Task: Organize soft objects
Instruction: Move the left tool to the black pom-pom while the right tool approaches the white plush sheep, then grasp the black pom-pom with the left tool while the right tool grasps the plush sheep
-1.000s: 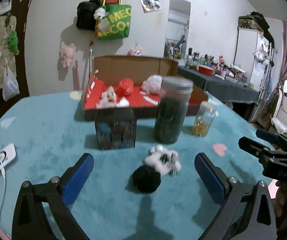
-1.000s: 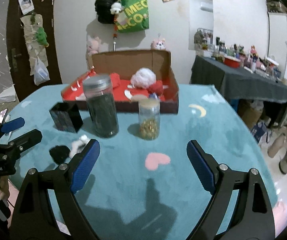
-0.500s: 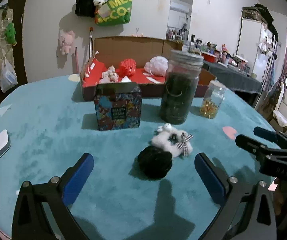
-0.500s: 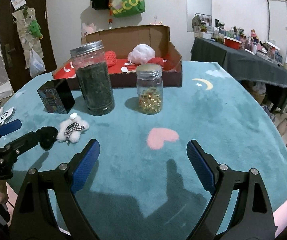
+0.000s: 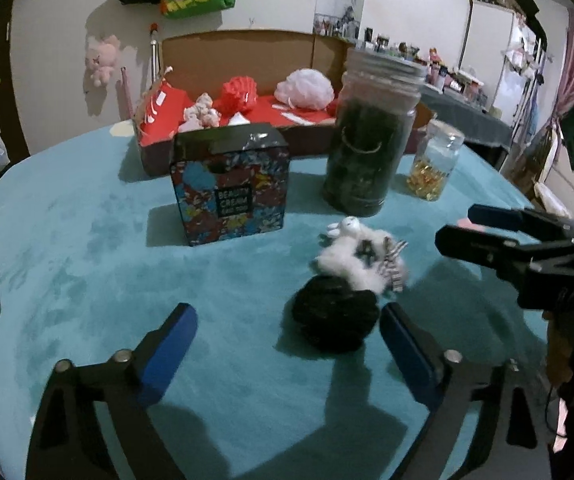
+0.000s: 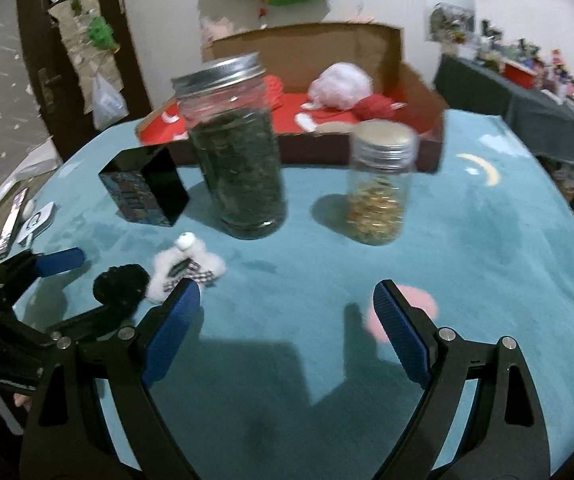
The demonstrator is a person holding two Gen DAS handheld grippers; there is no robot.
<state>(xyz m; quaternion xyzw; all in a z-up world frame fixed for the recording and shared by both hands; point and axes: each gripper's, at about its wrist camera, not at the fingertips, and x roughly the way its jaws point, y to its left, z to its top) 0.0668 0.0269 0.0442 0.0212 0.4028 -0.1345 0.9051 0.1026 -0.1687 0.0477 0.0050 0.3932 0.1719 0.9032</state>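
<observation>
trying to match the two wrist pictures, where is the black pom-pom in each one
Left wrist view: the black pom-pom lies low and right of centre on the teal cloth, just ahead of the left tool's right finger, touching the white fluffy toy behind it.
Right wrist view: it sits at lower left, left of the white toy.
Shared landmark: the tall jar of dark leaves stands behind both.

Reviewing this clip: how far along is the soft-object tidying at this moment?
Partly done. The cardboard box already holds a white puff, a red puff and a small pale plush. In hand: nothing held. The left gripper is closing, jaws empty, the black pom-pom just ahead of them. The right gripper is open. Left: the pom-pom and the white fluffy toy on the table.
</observation>
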